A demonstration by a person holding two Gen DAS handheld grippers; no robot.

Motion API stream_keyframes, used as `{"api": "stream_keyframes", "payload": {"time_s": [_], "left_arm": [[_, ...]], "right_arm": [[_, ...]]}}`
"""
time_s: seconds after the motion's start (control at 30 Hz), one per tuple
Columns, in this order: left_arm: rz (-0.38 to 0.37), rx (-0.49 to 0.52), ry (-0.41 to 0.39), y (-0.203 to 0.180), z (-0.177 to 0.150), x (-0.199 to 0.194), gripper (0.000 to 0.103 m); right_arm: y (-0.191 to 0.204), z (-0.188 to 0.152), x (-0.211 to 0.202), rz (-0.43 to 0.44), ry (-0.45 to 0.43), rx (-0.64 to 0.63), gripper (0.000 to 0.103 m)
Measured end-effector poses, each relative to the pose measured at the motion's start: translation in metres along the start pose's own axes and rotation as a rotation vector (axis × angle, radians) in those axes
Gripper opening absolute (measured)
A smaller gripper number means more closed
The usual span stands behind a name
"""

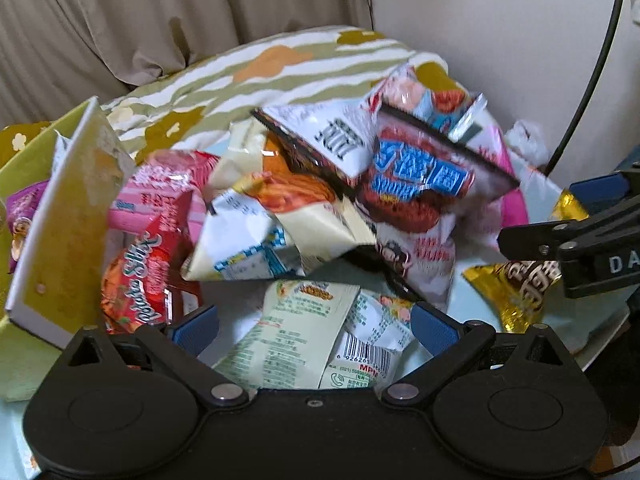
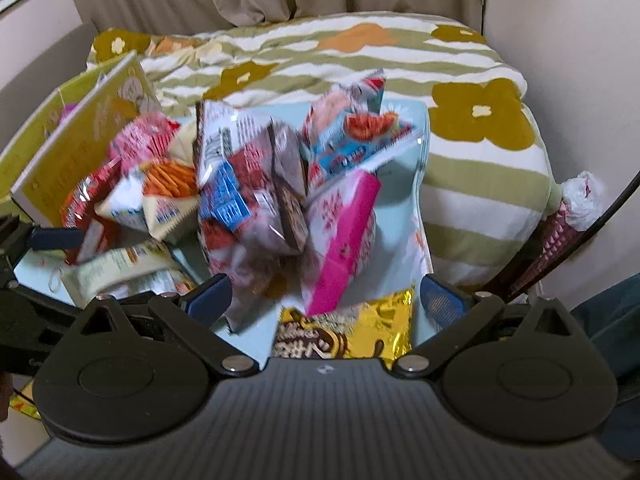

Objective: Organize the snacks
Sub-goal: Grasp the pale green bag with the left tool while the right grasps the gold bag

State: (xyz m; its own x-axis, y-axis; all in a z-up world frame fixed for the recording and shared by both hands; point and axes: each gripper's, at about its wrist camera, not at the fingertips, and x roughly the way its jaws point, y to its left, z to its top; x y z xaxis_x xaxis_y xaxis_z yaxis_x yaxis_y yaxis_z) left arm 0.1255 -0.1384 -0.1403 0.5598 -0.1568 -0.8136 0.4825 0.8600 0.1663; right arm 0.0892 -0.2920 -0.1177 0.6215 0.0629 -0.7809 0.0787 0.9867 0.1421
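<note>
While both claws hang over the heap with their blue pads spread wide and nothing between them, the sorting looks barely begun. The left claw (image 1: 314, 326) hovers just above a pale green packet (image 1: 308, 340) that lies flat on the light blue table (image 1: 456, 304), with a barcode showing at its near end. The right claw (image 2: 326, 296) sits over a gold foil packet (image 2: 348, 330) at the near edge, just in front of a pink box (image 2: 344, 240) that leans against the pile.

Behind them the snacks are tumbled together: a red Potato Stix bag (image 1: 136, 276) at the left, a cream and orange bag (image 1: 280, 216) in the middle, a big red and blue bag (image 1: 416, 188) to the right and farther back. At the far left stands a yellow-green box (image 1: 68, 216) with its flap up; a purple packet (image 1: 20, 216) seems already inside it, so it is probably where things go, though that is a guess.

The step in hand appears to be picking the first near packet. For the left claw, that calls for dropping lower so the pads straddle the green packet's edge, then closing gently; the thin wrapper lies flat and may slide or crumple instead of lifting. The motion blur hides finer detail.
</note>
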Motion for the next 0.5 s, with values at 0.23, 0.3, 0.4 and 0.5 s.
{"api": "stream_keyframes", "payload": {"time_s": [0.23,0.3,0.4,0.5], "left_arm": [[-0.004,0.030,0.039,-0.006,-0.010,0.014,0.099],[-0.018,0.035,0.049,-0.007,-0.012,0.017,0.094],[-0.020,0.051,0.053,-0.009,-0.016,0.021,0.094],[-0.022,0.051,0.072,-0.009,-0.019,0.024,0.093]], "right_arm": [[0.002,-0.014,0.004,-0.003,0.010,0.014,0.103],[0.006,-0.018,0.004,-0.005,0.015,0.012,0.103],[0.011,-0.024,0.008,-0.003,0.034,0.003,0.103],[0.012,-0.028,0.014,0.001,0.051,0.004,0.103]]}}
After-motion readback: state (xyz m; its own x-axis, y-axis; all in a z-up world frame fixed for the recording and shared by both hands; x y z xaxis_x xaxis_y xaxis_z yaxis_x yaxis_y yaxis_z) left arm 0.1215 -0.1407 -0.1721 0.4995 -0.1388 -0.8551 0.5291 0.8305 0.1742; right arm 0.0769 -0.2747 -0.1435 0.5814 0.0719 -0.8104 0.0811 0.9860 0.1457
